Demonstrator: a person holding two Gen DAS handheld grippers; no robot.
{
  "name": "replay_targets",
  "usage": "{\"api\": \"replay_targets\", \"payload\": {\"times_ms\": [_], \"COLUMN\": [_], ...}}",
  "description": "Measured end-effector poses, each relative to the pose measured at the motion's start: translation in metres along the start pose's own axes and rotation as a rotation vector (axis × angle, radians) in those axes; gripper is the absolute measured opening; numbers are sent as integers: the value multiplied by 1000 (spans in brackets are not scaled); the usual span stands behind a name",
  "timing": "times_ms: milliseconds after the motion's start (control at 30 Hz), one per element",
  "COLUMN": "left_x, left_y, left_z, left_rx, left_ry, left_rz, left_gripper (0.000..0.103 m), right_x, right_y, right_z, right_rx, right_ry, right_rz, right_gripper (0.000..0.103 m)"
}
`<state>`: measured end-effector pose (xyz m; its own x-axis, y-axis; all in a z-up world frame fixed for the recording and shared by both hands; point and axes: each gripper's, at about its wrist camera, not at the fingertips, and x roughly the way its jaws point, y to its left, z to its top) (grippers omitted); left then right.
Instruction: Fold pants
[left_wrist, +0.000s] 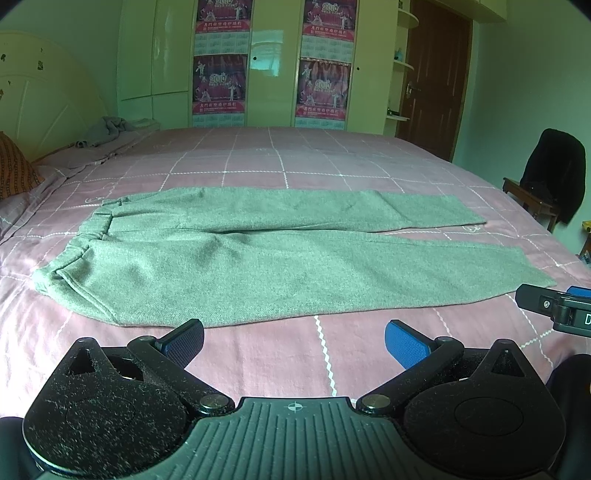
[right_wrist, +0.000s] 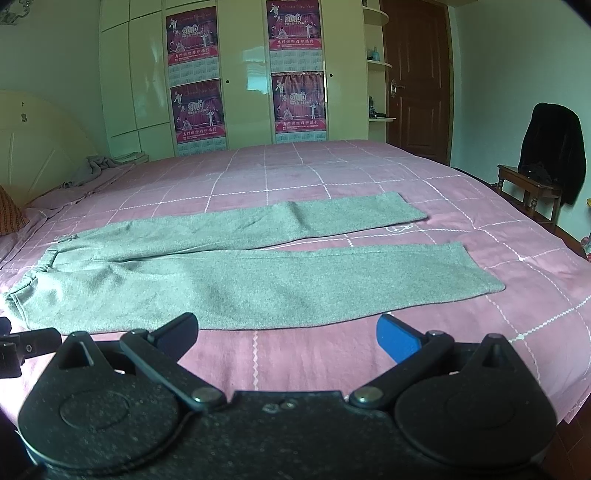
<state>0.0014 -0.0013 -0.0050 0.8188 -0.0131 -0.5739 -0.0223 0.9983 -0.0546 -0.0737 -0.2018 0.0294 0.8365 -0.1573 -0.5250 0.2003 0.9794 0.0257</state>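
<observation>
The left tool hangs just above the near edge of the bed, its two flat blue-padded fingers spread wide with nothing between them. The right tool sits beside it at the same height, equally wide and empty; its black tip also pokes into the left wrist view at the right edge. Both tools have matte black bodies flecked with pale lint.

Just beyond the fingertips lie the pants, a grey-green, nubby knit fabric spread flat and unfolded. The gathered waistband is at the left, and the two long straight legs run to the right, parting slightly toward square-cut hems.

Under them is the bed, covered in a soft pink sheet crossed by thin white zigzag-stitched lines forming a grid. A crumpled grey cloth sits at its far left corner. Behind stands a glossy cream wardrobe with red calendar posters, and at far right a wooden chair draped in dark clothing.
</observation>
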Motion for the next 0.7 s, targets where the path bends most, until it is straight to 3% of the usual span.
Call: {"api": "replay_targets", "payload": {"times_ms": [700], "left_x": [2], "left_y": [-1], "left_z": [-3], "left_rx": [4], "left_ry": [10], "left_rz": [-2], "left_gripper": [103], "right_x": [0], "right_y": [1], "right_z": [0], "right_rx": [-1], "right_ry": [1], "right_rz": [2], "right_gripper": [103]}}
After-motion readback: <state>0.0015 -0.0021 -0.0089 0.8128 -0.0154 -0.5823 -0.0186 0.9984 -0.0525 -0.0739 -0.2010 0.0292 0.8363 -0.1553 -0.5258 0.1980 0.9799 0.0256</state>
